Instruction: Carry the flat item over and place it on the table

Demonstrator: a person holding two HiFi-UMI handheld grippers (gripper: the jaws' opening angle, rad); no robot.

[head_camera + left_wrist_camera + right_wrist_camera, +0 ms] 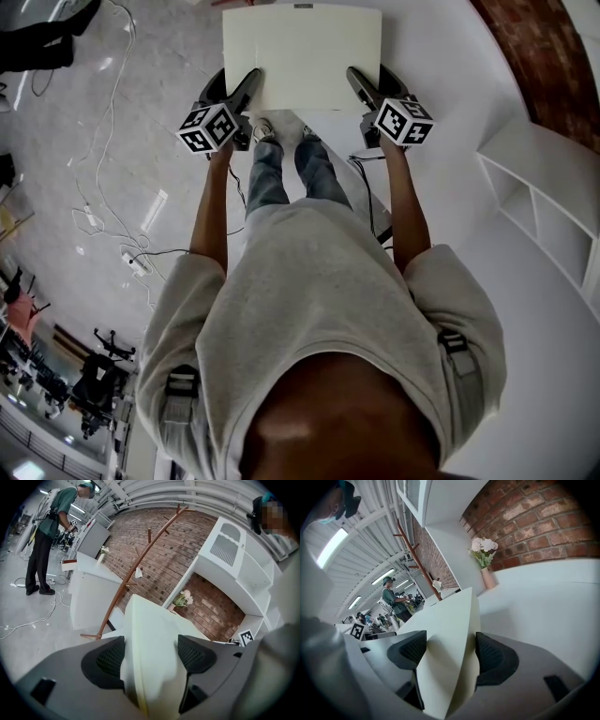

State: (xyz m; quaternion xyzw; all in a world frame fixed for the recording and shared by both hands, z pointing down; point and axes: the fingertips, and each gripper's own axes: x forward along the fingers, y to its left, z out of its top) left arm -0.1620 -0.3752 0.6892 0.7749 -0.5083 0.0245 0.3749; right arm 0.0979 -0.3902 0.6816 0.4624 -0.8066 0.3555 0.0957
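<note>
item: flat cream rectangular panel (302,56), long axis crosswise
left gripper (150,656): clamped, panel's left edge
right gripper (449,652): clamped, right edge

There is one flat cream board (302,56). There are two grippers: the left hand-held gripper (247,86) and the right hand-held gripper (360,84). There is one wooden coat stand (140,564). There are two lots of flowers: a near flower bunch (183,599) and a far flower bunch (103,551).

Bright, even indoor light all round. In the right gripper view, ceiling strip lights (335,545) blaze at ten o'clock. In the head view, pale glints sit on the floor (84,141) toward nine, with deep shade and blur at six. Both gripper views bend hard at the rim and have black corners. The flat panel (150,667) goes soft at six.
</note>
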